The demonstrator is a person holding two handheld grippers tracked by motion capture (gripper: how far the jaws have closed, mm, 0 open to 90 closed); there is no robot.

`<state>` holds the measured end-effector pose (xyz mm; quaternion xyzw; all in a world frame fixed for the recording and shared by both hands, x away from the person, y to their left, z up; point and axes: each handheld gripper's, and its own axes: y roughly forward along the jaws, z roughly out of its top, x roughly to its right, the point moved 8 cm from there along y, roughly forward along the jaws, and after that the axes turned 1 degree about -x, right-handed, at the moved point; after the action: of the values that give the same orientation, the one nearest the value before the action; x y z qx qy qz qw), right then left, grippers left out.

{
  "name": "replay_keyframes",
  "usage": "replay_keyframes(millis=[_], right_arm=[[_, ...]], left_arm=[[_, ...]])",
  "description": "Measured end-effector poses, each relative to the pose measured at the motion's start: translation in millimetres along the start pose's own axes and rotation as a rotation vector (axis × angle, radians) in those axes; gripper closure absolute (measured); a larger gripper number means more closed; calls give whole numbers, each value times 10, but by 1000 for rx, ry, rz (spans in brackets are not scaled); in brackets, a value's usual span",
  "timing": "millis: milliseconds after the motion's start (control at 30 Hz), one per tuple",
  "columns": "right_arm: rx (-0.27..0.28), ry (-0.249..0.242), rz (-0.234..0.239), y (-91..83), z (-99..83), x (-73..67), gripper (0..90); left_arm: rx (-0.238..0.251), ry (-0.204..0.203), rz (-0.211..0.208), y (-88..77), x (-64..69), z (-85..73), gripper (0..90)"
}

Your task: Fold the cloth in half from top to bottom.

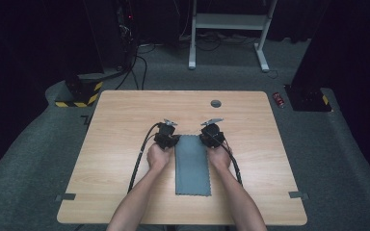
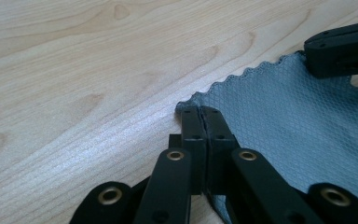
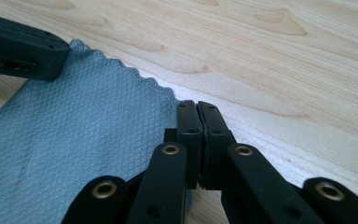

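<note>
Both forearms reach in from the near edge of the wooden table (image 1: 125, 192). Between the hands lies a grey cloth (image 1: 192, 166), a long strip running near to far at the table's middle. At its far left corner, the left gripper (image 2: 203, 112) has its jaws pressed together on the scalloped edge. At the far right corner, the right gripper (image 3: 197, 106) likewise pinches the cloth's corner, its jaws closed tight.

We see the table (image 1: 125, 144) evenly lit from above against dark surroundings, with soft sheen on its wood and blurred near tongs (image 2: 203, 116).
</note>
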<state>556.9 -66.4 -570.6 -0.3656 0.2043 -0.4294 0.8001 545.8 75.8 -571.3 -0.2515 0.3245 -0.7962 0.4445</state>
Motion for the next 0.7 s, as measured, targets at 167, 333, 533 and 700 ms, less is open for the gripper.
replay_keyframes(millis=[167,333,533,700], right_arm=[[25,-3,12,-107,19,-7,887],[43,-16,13,-191,53,2,889],[70,-10,20,-290,128,18,890],[103,-4,27,-362,213,34,891]], left_arm=[[15,17,-36,-50,13,14,894],[47,21,-60,-148,27,73,895],[78,29,-78,-234,23,166,895],[93,27,-86,-285,-14,264,896]])
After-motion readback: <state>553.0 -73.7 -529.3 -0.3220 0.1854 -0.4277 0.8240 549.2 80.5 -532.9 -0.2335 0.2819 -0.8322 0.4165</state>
